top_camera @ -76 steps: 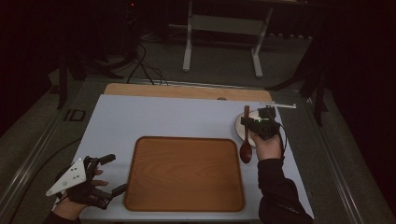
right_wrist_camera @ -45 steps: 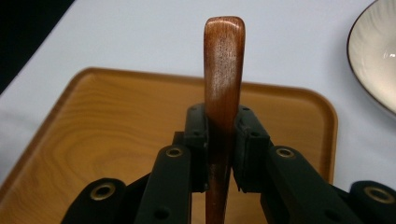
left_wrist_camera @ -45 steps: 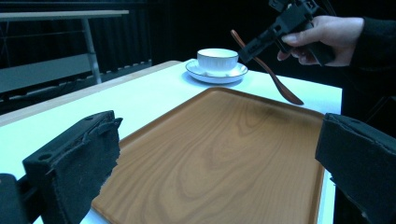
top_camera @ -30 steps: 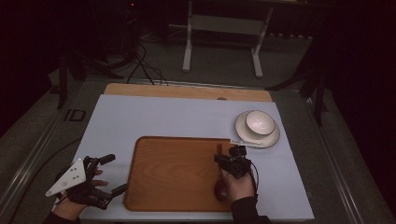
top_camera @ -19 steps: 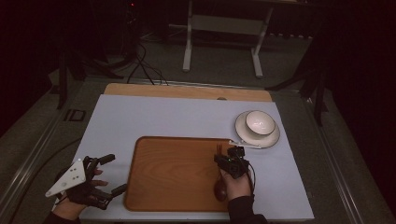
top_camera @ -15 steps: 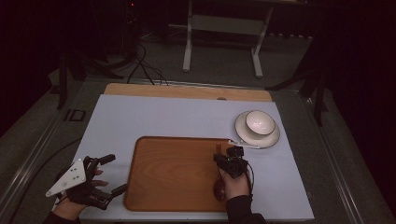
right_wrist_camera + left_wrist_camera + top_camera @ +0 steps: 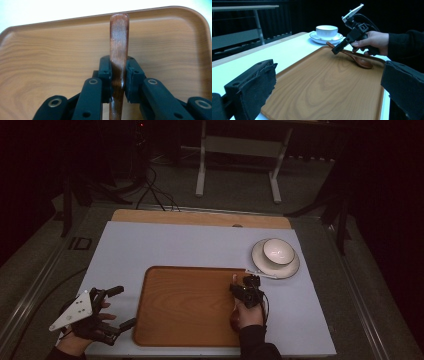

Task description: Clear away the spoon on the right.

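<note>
Wooden spoon [image 7: 119,50] is pinched by its handle between the pads of the right gripper [image 7: 119,75], its bowl resting on the wooden tray [image 7: 185,305] near the tray's right edge. Left gripper [image 7: 112,307], jaws spread and empty, rests left of the tray.

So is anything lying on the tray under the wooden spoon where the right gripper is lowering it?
Nothing visible. The right gripper is shut on the wooden spoon, whose bowl sits at the wooden tray surface; the wood there is bare.
</note>
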Demonstrator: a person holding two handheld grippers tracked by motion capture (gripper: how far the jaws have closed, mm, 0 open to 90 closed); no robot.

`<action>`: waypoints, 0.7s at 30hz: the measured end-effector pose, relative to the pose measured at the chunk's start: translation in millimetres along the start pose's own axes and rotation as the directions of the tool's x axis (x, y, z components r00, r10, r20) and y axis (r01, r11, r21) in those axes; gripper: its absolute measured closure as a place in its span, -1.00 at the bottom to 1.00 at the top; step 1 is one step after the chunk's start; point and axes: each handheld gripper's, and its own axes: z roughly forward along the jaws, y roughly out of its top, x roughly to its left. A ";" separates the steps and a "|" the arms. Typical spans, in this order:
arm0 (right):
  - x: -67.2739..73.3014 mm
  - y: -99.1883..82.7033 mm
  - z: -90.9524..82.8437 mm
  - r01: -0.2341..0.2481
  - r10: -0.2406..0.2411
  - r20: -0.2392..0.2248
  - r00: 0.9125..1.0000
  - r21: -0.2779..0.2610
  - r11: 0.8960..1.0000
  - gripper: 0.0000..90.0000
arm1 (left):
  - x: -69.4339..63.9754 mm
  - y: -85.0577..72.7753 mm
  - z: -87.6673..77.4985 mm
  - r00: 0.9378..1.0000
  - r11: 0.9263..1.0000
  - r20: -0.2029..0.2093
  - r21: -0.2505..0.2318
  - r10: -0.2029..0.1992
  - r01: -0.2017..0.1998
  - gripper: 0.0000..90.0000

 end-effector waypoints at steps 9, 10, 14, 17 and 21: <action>-8.2 -3.0 8.1 -0.035 0.035 0.016 0.999 0.005 0.999 0.71 | -0.2 -0.1 0.1 1.000 1.000 0.002 0.004 0.004 -0.004 -1.00; -8.9 -3.4 8.5 -0.037 0.036 0.018 0.999 0.006 0.999 0.71 | -0.3 -0.1 0.3 1.000 1.000 0.002 0.005 0.004 -0.004 -1.00; -10.6 -4.2 9.5 -0.034 0.034 0.018 0.999 0.008 0.999 0.69 | -0.6 -0.3 0.8 1.000 1.000 0.005 0.006 0.003 -0.003 -1.00; -10.8 -3.5 9.4 -0.033 0.033 0.021 0.999 0.006 0.999 0.63 | -0.6 -0.2 0.6 1.000 1.000 0.005 0.005 0.004 -0.004 -1.00; -9.8 -3.1 8.8 -0.021 0.021 0.028 0.999 0.006 1.000 0.54 | -0.6 -0.2 0.6 1.000 1.000 0.006 0.006 0.003 -0.003 -1.00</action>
